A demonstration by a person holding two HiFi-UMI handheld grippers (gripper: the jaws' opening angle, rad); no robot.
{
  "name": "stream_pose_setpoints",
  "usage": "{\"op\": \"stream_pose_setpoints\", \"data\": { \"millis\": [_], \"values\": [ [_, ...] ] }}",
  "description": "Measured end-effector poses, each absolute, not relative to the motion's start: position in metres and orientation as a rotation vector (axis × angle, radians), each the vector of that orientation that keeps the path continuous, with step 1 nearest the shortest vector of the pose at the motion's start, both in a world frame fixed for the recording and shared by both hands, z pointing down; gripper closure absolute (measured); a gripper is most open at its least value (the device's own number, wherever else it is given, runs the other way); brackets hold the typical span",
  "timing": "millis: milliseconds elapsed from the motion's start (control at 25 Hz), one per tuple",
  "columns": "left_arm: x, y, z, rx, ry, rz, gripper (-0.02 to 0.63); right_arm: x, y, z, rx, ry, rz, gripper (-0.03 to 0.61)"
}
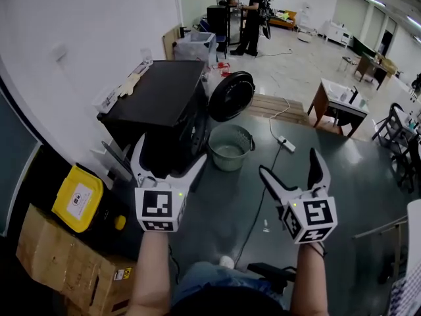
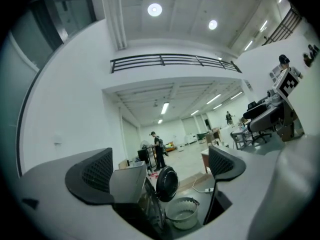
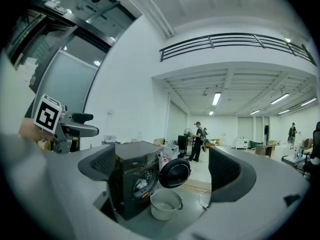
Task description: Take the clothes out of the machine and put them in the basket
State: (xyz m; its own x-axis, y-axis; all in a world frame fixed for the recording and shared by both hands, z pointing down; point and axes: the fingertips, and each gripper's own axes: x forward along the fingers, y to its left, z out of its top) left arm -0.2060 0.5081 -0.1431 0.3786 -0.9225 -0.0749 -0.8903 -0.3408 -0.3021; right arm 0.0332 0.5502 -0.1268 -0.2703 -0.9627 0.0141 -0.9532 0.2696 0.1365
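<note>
A black washing machine (image 1: 164,104) stands ahead on the left, its round door (image 1: 231,95) swung open. In the right gripper view pale clothes (image 3: 141,184) show inside the drum of the machine (image 3: 131,176). A pale round basket (image 1: 230,147) sits on the floor in front of the machine, below the door, and looks empty. My left gripper (image 1: 168,161) is held out level short of the machine, open and holding nothing. My right gripper (image 1: 289,166) is beside it to the right, open and holding nothing too. The basket (image 2: 181,212) and door (image 2: 166,182) show between the left jaws.
A yellow-lidded bin (image 1: 78,197) and a cardboard box (image 1: 66,262) sit at the left by the wall. A power strip (image 1: 285,143) and cable lie on the dark floor mat. A wooden desk (image 1: 339,104) stands at the right. A person (image 1: 251,18) stands far back by a fan.
</note>
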Motion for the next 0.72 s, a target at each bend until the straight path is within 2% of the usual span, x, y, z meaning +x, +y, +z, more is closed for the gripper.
{"op": "stream_pose_setpoints", "data": {
  "millis": [720],
  "values": [
    [-0.133, 0.4, -0.123, -2.405, 1.493, -0.186, 0.058, 0.095, 0.454, -0.111, 1.932, -2.335, -0.131, 0.032]
  ]
}}
